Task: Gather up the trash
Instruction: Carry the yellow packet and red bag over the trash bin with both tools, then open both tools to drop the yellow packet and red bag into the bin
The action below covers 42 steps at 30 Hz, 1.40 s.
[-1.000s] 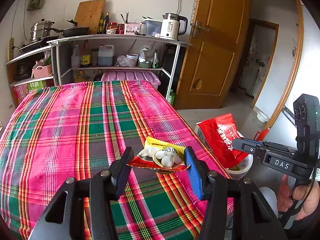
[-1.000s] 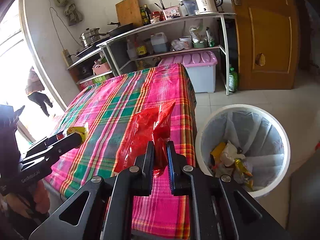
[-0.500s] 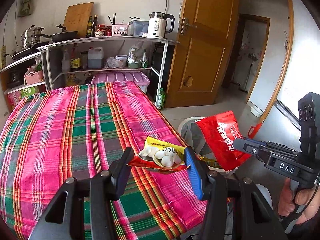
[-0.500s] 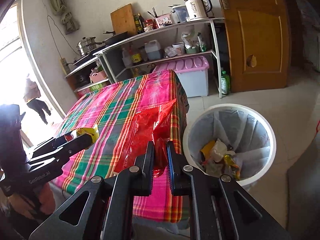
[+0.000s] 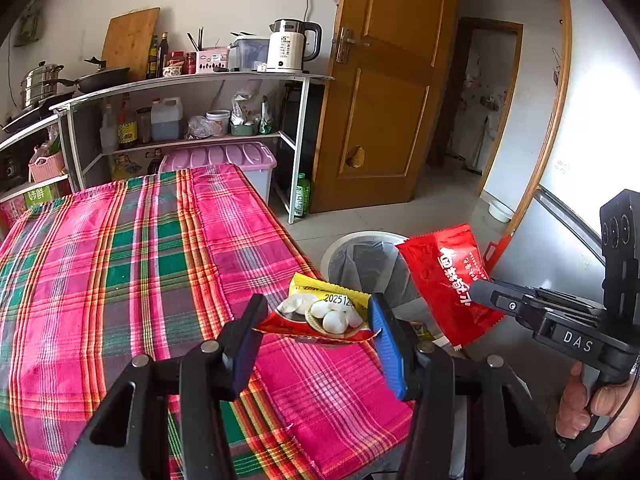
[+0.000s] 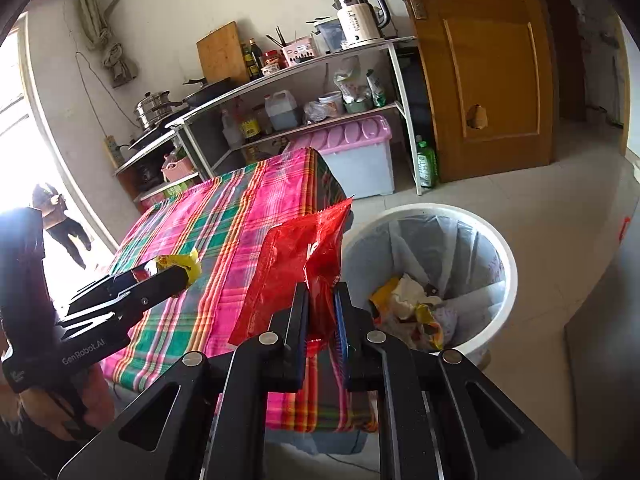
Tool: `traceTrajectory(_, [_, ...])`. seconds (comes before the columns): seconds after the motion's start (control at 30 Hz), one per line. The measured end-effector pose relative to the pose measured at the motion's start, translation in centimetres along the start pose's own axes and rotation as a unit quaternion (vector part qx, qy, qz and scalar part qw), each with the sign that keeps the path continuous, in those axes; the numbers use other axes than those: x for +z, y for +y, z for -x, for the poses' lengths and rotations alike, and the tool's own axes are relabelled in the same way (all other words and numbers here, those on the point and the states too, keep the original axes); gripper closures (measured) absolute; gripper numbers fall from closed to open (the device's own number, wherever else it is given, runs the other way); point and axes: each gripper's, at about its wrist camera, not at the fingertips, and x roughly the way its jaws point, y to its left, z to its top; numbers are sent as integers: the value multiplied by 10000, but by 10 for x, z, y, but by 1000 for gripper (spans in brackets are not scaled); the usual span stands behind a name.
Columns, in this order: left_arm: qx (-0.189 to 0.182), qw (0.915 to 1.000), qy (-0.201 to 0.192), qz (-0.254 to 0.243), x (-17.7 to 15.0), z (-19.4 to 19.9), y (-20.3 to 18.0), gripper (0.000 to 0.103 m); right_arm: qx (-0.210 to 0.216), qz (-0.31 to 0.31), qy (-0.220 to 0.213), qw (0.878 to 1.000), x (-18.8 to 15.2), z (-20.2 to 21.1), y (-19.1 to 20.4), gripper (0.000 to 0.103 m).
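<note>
Printed on yellow snack wrapper (image 5: 320,312): digits "2025 12", the rest cut off by the fold. On red snack bag (image 5: 448,280): large white Chinese characters, not made out. On right gripper (image 5: 476,290) body, white capitals: "DAS". On left gripper (image 6: 182,274) body, seen from right wrist view: "GenRobot.AI". On white electric kettle (image 5: 286,46): dark mark resembling "15", small print beneath illegible. On green carton (image 5: 38,196) at lower shelf: white Chinese characters, unread. On green bottle (image 5: 302,200) by door: label text too small.

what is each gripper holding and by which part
Left gripper clamps the yellow snack packet across its two side edges. Right gripper pinches the red wrapper at its lower edge.
</note>
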Motion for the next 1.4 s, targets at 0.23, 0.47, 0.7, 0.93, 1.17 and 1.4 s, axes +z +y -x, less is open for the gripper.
traceTrajectory(0.23, [-161,9998,46,-111,7,-20,-13,49,-113,-123,32,9999,3,-5,-18,91])
traceTrajectory(0.47, [-342,9991,137,-198,14,-48,-26,49,-280,-281,81,9992,6,-13,-37,91])
traceTrajectory(0.7, [-477,9982,247,-266,17,-71,-35,49,-413,-440,154,9981,6,-23,-57,91])
traceTrajectory(0.93, [-571,9971,397,-313,19,-93,-44,49,-494,-568,215,9969,8,-34,-73,91])
traceTrajectory(1.17, [-642,9956,603,-312,20,-118,-51,48,-632,-680,307,9952,10,-47,-88,90])
traceTrajectory(1.4, [-709,9938,817,-265,22,-141,-58,47,-748,-733,341,9939,12,-57,-100,87])
